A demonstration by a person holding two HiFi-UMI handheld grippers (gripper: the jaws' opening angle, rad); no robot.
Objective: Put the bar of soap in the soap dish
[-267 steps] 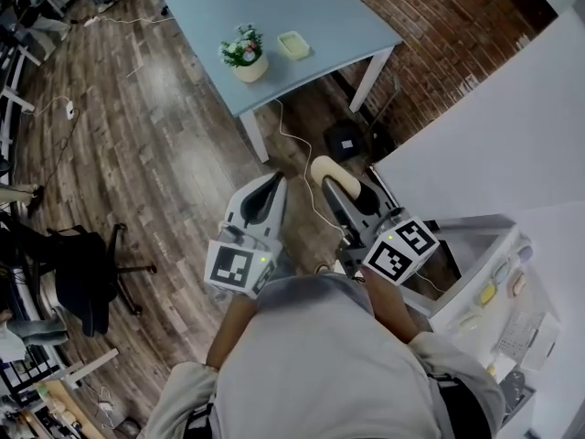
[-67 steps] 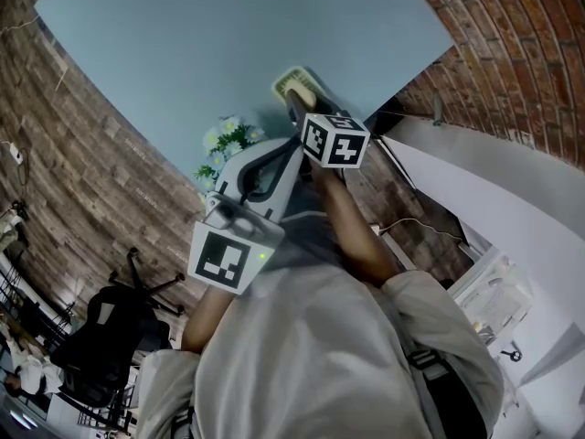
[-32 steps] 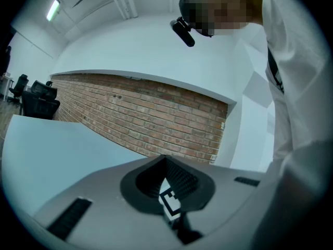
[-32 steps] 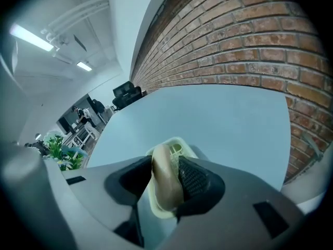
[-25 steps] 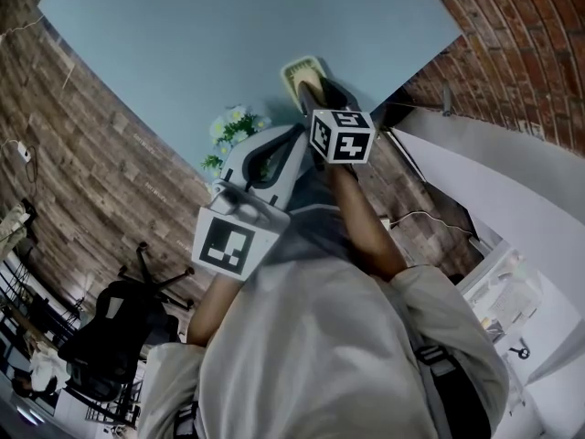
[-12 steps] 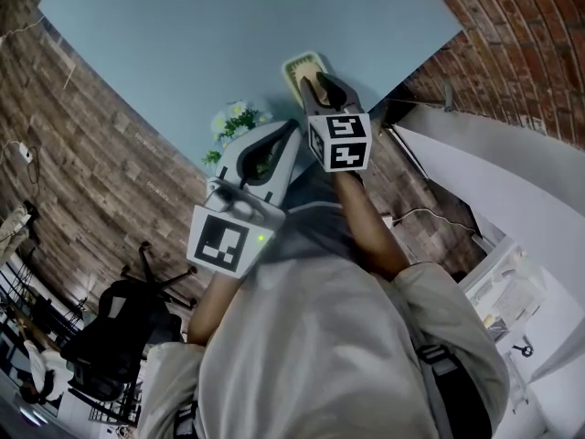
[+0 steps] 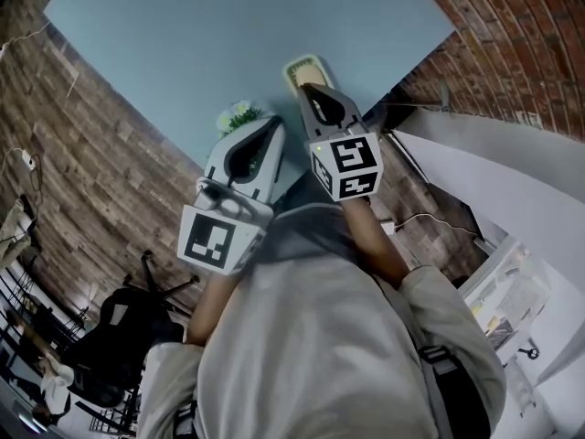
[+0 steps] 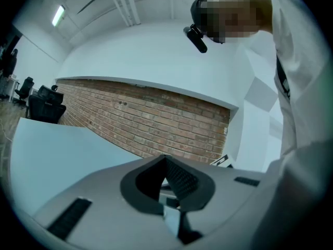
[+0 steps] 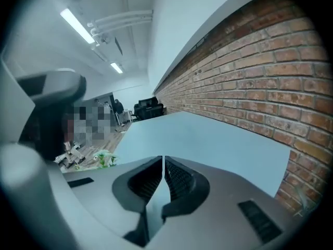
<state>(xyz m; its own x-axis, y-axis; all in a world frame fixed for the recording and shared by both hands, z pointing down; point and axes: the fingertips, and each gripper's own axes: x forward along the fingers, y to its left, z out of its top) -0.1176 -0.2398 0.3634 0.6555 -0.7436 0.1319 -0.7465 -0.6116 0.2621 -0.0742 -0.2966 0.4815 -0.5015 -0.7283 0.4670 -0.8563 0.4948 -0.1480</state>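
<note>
Whereas a second ago the right gripper (image 7: pixel 307 90) reached into the soap dish (image 7: pixel 291 69) with its jaws wide, it now sits drawn back and higher, its marker cube larger in the head view and turned. Its jaws have just been closing and stand almost together with nothing between them (image 9: pixel 163 159). The bar of soap (image 7: pixel 311 66) lies in the dish, pale against the green rim, and the gripper's tips overlap the dish's near edge in the head view. The left gripper (image 7: pixel 272 121) hangs just beside it, jaws together and empty (image 8: pixel 165 158), and now covers more of the potted plant (image 7: pixel 236 115) than before. Both dish and plant stand on the blue table (image 7: pixel 183 44), near the corner by the brick wall (image 7: pixel 512 53).
</note>
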